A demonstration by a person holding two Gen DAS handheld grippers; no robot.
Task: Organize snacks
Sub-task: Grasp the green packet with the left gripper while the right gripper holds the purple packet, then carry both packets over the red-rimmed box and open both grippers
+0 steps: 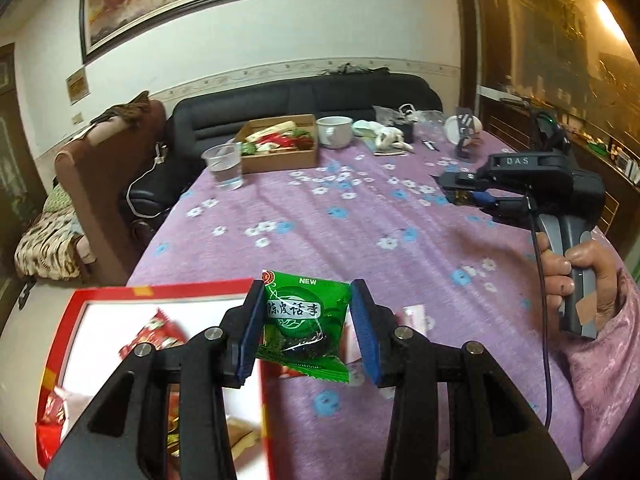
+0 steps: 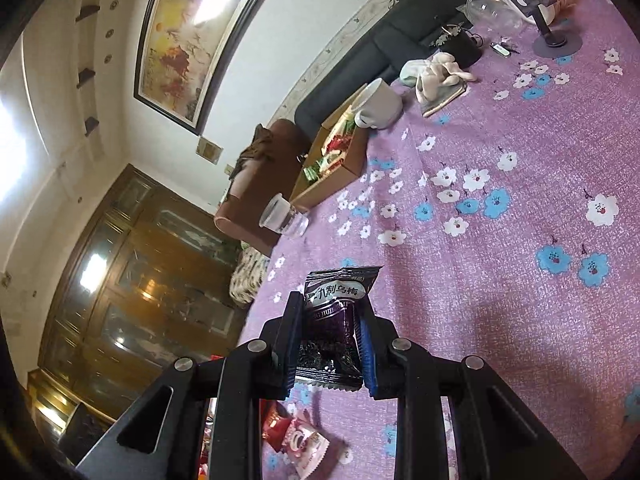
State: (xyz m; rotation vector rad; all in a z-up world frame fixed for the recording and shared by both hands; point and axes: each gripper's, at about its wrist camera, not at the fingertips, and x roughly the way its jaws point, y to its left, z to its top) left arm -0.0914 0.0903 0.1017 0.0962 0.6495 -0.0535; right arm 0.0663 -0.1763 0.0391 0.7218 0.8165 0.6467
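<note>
Mid-sort, both tongs loaded: left tongs (image 1: 306, 330) clamp green pack (image 1: 305, 322), red box (image 1: 64, 320) just below-left. Right tongs (image 2: 330, 344) clamp purple pack (image 2: 334, 328) above table (image 2: 500, 280). Next: drop green into box.

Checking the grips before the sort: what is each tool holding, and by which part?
Left tool: green snack packet, pinched by its side edges. Right tool: dark purple plum packet, clamped across its sides, top sticking out.
</note>
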